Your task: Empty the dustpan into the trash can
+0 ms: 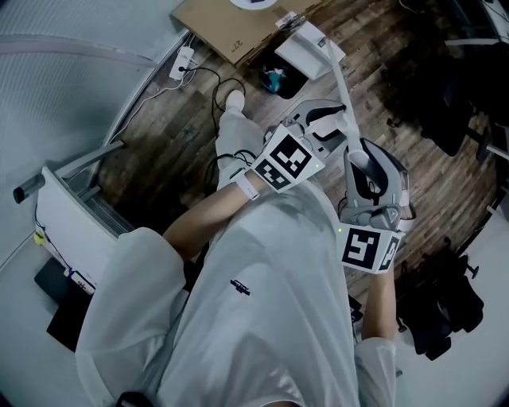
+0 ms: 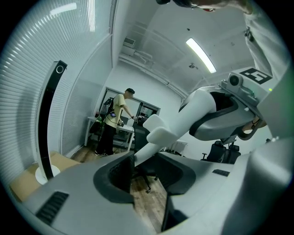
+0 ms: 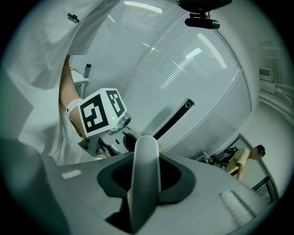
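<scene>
- Dustpan [image 1: 306,49]: white, long handle [image 1: 340,95]; pan end just beside dark trash can [image 1: 280,79] on wood floor [image 1: 159,151]
- Your right gripper [image 3: 144,179]: jaws part-closed, clamped on handle
- Your left gripper [image 2: 149,183]: jaws apart, nothing gripped, floor showing between them; close beside right gripper
- Cardboard box [image 1: 231,24]: flat on floor, beyond dustpan

Wooden floor [image 1: 159,143] lies open at left, up to the curved wall [image 1: 64,103]. Cables [image 1: 213,79] and cardboard [image 1: 231,24] crowd the far side; dark chairs [image 1: 433,87], seemingly, block the right.
</scene>
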The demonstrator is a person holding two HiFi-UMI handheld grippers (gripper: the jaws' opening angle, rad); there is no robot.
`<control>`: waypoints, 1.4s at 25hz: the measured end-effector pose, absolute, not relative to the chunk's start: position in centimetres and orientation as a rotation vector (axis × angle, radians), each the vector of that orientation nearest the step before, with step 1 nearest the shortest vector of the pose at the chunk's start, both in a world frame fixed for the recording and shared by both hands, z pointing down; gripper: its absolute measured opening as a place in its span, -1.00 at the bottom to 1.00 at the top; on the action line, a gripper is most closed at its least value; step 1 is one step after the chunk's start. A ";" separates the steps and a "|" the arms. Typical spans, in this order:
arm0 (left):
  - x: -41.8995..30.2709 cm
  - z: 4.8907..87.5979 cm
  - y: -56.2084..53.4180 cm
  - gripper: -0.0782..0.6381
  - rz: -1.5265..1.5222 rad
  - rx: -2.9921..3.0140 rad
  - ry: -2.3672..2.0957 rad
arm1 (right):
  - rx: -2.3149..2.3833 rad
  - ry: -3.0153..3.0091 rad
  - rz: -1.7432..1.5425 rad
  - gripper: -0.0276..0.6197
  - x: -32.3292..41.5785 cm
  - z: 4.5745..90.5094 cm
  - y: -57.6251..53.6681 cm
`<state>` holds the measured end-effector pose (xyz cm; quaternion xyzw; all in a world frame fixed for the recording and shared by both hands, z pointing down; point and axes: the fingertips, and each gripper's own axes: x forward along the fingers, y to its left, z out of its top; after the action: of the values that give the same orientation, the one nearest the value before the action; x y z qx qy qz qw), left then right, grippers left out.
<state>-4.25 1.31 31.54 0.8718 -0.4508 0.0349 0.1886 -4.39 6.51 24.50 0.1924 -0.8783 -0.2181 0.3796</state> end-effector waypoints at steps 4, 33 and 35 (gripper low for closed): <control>-2.4 31.0 0.8 -0.40 0.128 2.493 -1.211 | 0.551 -2.237 -0.543 -0.57 -2.8 23.9 5.9; 12.9 35.5 -2.8 -0.40 0.346 2.618 -0.741 | 0.952 -2.100 -0.233 -0.57 11.0 27.8 1.0; 13.9 37.0 -4.0 -0.40 0.374 2.602 -0.716 | 0.967 -2.093 -0.178 -0.57 12.1 29.2 -0.5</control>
<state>13.88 -3.99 37.02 0.9344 -0.2570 0.1342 0.2070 12.07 -0.51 29.20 0.3829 -0.8284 -0.0706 0.4027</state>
